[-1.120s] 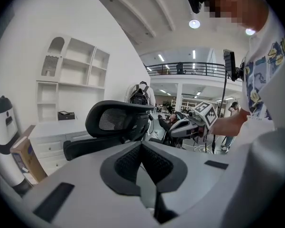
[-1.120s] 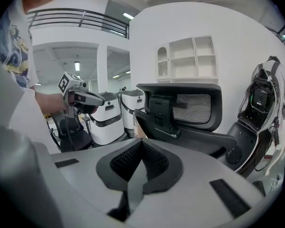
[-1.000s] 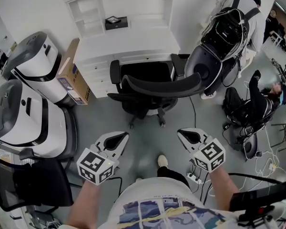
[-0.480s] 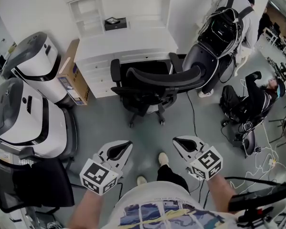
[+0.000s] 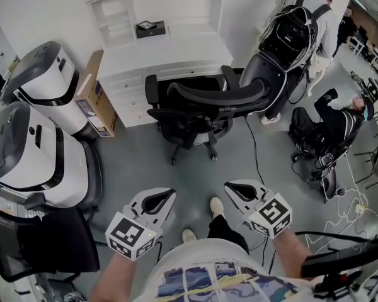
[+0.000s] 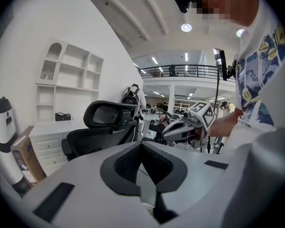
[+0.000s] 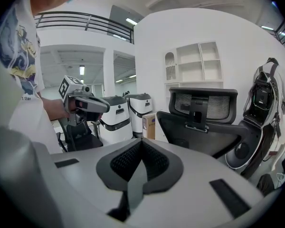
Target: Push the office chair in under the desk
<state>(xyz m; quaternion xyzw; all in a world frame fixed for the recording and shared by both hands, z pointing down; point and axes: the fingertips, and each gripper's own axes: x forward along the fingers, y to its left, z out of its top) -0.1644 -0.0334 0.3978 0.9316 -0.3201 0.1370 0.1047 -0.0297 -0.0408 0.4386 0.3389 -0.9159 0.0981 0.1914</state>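
Note:
A black mesh office chair [image 5: 205, 109] stands on the grey floor with its seat partly under the white desk [image 5: 170, 56] and its backrest toward me. The chair [image 6: 107, 127] fills the middle of the left gripper view, and the chair [image 7: 199, 122] also shows in the right gripper view. My left gripper [image 5: 159, 198] is shut and empty, held near my body well short of the chair. My right gripper [image 5: 238, 190] is likewise shut and empty, apart from the chair. The jaws of each meet in its own view, left gripper [image 6: 141, 145] and right gripper [image 7: 142, 144].
Two large white and grey machines [image 5: 41, 124] stand at the left, with a cardboard box [image 5: 94, 99] beside the desk. A black pod chair with cables [image 5: 283, 49] stands at the right. A person [image 5: 340, 115] sits on the floor there; cables [image 5: 349, 212] trail nearby.
The chair has rolled a little further toward the desk and turned slightly. Both grippers have drawn back toward my body, and my feet have stepped.

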